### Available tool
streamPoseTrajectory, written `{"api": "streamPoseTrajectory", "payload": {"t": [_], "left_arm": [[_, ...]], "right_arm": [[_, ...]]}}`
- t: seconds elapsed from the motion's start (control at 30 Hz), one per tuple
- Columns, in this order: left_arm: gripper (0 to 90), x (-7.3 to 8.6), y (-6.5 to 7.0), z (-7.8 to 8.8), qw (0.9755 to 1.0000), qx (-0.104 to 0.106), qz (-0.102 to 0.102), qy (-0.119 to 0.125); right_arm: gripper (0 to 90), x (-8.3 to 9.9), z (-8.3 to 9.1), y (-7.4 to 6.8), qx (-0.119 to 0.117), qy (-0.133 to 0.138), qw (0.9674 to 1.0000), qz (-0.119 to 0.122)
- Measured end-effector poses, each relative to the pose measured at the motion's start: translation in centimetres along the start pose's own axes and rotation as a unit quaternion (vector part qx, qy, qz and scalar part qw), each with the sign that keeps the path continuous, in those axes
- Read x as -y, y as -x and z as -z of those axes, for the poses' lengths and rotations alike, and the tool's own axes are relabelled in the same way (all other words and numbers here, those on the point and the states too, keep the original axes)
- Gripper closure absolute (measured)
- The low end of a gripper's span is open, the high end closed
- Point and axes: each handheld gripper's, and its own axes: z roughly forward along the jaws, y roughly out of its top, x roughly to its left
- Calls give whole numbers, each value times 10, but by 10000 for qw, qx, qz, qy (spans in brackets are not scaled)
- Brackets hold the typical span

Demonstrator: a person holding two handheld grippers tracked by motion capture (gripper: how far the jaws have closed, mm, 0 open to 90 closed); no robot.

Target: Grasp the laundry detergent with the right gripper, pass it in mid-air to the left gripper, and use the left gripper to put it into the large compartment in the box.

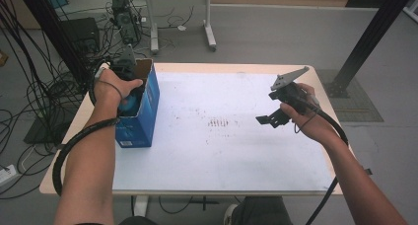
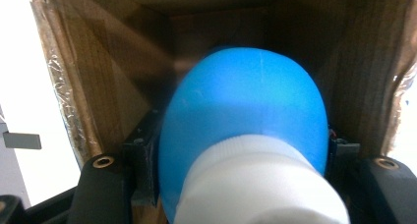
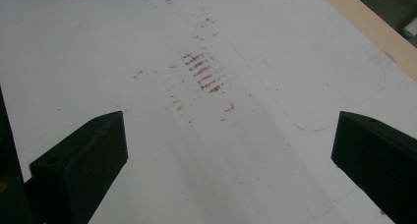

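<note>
Right gripper [image 3: 228, 157] jaws wide apart above white table sheet [image 3: 275, 175], brown smudges [image 3: 205, 72] ahead, nothing between them

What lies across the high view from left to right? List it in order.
Left hand-held gripper, lowered into the open blue box → brown smudges on the white table sheet → right hand-held gripper, held above the sheet with nothing between its jaws.

Left of frame, a blue box [image 1: 143, 111] with brown cardboard inside; a blue bottle [image 2: 246, 106] with a white cap [image 2: 255, 184]; white counter [image 1: 222, 151] with brown smudges [image 3: 204, 74] at centre; black tools.
</note>
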Motion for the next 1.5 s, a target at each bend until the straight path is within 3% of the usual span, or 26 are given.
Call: {"api": "streamPoseTrajectory", "payload": {"t": [1.5], "left_arm": [[361, 0, 0, 0, 10000, 4, 16, -3]], "right_arm": [[4, 2, 5, 2, 77, -25, 10000, -18]]}}
